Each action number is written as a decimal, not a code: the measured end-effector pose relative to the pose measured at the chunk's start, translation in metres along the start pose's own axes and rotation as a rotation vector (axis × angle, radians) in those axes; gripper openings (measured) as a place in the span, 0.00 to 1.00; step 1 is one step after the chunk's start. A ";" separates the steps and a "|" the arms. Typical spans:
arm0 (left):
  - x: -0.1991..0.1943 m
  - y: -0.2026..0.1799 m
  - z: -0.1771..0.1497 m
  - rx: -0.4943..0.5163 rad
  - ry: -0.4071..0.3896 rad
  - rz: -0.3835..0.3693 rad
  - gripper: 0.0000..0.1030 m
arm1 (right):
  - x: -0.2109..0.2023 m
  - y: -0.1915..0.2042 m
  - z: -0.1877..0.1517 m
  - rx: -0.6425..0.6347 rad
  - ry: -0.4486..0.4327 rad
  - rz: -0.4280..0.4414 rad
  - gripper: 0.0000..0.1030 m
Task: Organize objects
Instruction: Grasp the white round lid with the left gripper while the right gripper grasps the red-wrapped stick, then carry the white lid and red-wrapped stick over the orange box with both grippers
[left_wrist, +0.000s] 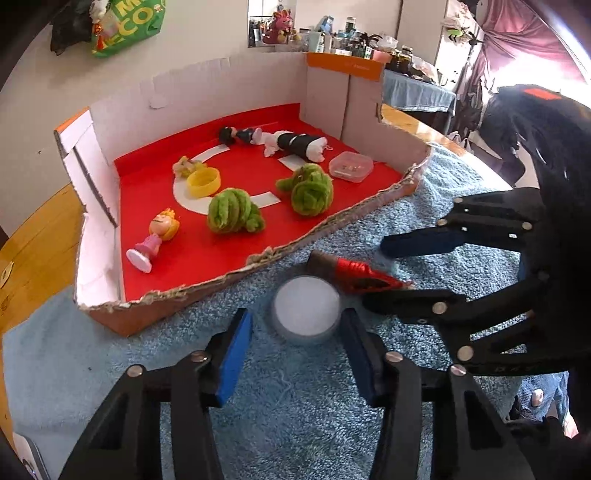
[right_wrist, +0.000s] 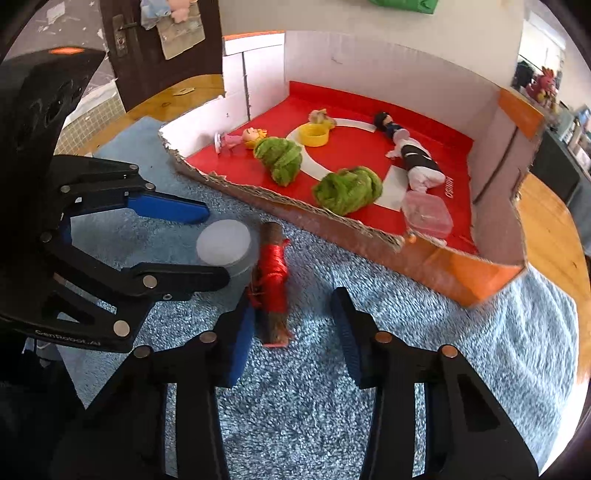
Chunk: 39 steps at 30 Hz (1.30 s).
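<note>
A round white-lidded container (left_wrist: 306, 310) (right_wrist: 224, 242) lies on the blue towel (left_wrist: 295, 406), between the open fingers of my left gripper (left_wrist: 295, 325) (right_wrist: 216, 245). A spool wound with red thread (left_wrist: 354, 275) (right_wrist: 271, 284) lies beside it. My right gripper (right_wrist: 291, 317) (left_wrist: 373, 273) is open around the spool, its left pad touching it. The cardboard box (left_wrist: 229, 273) with a red floor holds two green yarn bundles (left_wrist: 232, 212) (left_wrist: 310, 188), a yellow ring (left_wrist: 203, 181), a pink figurine (left_wrist: 159, 236), a black-and-white doll (left_wrist: 295, 146) and a clear pink case (left_wrist: 351, 166).
The towel lies on a wooden table (left_wrist: 33, 251) (right_wrist: 554, 229). The box's torn front wall (right_wrist: 295, 210) is low; its other walls are high. A cluttered shelf (left_wrist: 332, 40) stands behind.
</note>
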<state>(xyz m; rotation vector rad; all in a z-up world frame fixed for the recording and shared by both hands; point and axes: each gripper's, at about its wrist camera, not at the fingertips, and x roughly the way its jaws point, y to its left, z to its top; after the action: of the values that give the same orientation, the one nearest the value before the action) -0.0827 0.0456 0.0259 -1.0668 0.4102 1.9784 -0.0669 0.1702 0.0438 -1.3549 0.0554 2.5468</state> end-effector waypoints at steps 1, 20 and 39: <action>0.000 -0.001 0.000 0.001 0.000 -0.001 0.48 | 0.001 0.000 0.001 0.004 0.001 0.012 0.34; -0.021 -0.002 -0.007 -0.041 -0.078 -0.007 0.39 | -0.015 0.009 -0.006 0.070 -0.045 0.073 0.14; -0.073 0.013 -0.003 -0.112 -0.192 0.030 0.39 | -0.065 0.006 0.006 0.128 -0.164 0.094 0.14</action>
<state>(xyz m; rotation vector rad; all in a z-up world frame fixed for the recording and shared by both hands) -0.0701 -0.0020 0.0813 -0.9327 0.2152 2.1284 -0.0385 0.1514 0.1001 -1.1185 0.2531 2.6708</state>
